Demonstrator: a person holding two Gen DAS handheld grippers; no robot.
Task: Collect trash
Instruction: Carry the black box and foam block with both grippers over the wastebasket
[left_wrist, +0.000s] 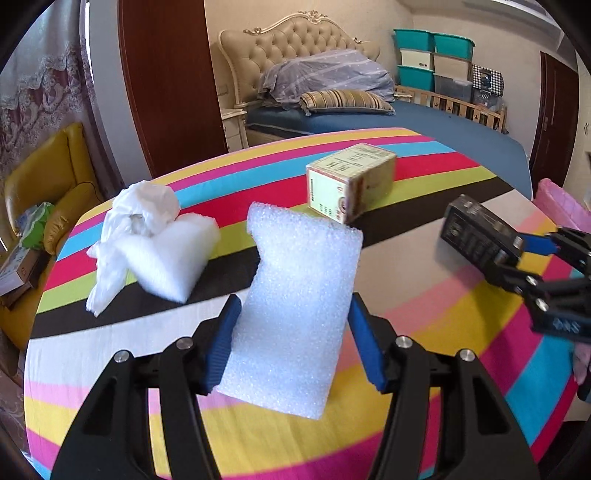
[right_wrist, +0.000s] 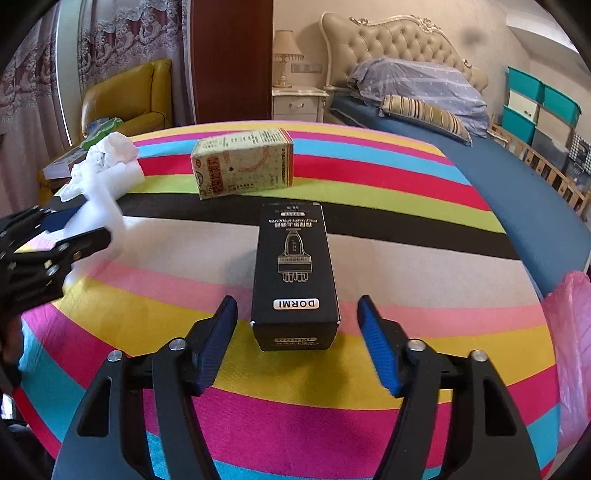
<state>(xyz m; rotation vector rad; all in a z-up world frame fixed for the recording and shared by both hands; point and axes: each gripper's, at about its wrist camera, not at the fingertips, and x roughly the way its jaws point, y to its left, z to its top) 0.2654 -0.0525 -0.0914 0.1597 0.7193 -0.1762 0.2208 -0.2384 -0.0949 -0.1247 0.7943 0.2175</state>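
Observation:
A white foam slab (left_wrist: 295, 314) stands between the blue pads of my left gripper (left_wrist: 294, 299), which is shut on its two sides. In the right wrist view a black "DORMI" box (right_wrist: 295, 266) lies on the striped tablecloth (right_wrist: 424, 306) between the fingers of my right gripper (right_wrist: 297, 299). That gripper is open, with a gap on each side of the box. A beige printed carton (right_wrist: 243, 166) stands farther back. At the far left, crumpled white paper (left_wrist: 140, 210) rests on a second foam block (left_wrist: 177, 258).
A pink bag (right_wrist: 569, 332) hangs at the table's right edge. Beyond the table are a bed with a blue sheet (right_wrist: 517, 192) and a yellow armchair (right_wrist: 129, 96) at the left. The left gripper (right_wrist: 55, 240) with its foam shows at the right wrist view's left edge.

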